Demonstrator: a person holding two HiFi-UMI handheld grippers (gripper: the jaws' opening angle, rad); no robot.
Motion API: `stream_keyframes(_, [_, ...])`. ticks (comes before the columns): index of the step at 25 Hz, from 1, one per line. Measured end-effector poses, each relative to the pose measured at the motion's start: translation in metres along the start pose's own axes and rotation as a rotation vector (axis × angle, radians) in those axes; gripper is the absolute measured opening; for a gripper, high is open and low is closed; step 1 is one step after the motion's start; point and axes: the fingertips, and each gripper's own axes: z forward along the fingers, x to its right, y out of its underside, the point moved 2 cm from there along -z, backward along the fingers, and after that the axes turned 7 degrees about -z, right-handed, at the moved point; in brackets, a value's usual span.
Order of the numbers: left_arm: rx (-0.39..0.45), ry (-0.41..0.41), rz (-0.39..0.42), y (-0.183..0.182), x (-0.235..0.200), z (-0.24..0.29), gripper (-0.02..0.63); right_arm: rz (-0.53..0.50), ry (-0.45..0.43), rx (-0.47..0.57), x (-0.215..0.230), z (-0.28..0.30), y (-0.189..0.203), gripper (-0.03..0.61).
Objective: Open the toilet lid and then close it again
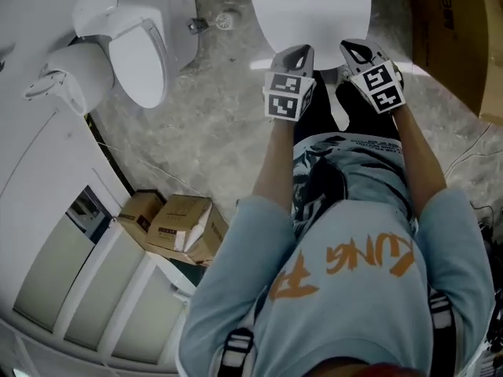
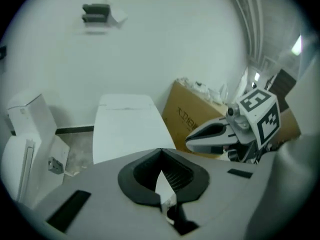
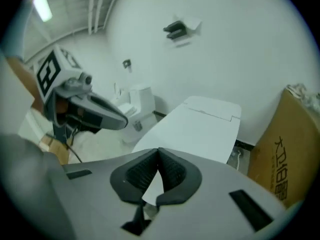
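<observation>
The toilet lid (image 1: 310,10) fills the top centre of the head view and lies flat on the bowl, shut. That fits a lid waiting to be raised or one already set back down. Either way, keep your two tongs level with each other and square to its near edge. The big cardboard box (image 2: 192,119), right of centre in the left gripper view, shows pale packing at its open top. The small cartons (image 1: 177,222) at lower left hide their contents. Your left tongs (image 1: 292,55) and right tongs (image 1: 360,52) are both pressed together, empty.
</observation>
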Motion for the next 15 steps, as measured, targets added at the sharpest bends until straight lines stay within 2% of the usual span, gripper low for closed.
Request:
stream_keyframes(2, [0.125,-0.022,-0.067,-0.034,0.003,-0.028,0.026,0.121,-0.002,0.110,0.009,-0.020,-0.035,0.012])
stream_keyframes(4, [0.235,-0.065,-0.083,-0.067,0.001,-0.051,0.026,0.167,0.006,0.206,0.019,-0.035,-0.072,0.012])
stream_keyframes(8, [0.424,-0.122,-0.086,-0.131,0.003,-0.091,0.026,0.135,0.040,0.341,0.033,-0.063,-0.141,0.012])
stream_keyframes(12, [0.585,-0.126,-0.045,-0.192,0.009,-0.125,0.026,0.067,0.063,0.439,0.042,-0.084,-0.202,0.012])
stream_keyframes(15, [0.691,-0.136,-0.015,-0.227,0.013,-0.154,0.026,0.056,0.065,0.526,0.048,-0.104,-0.246,0.012])
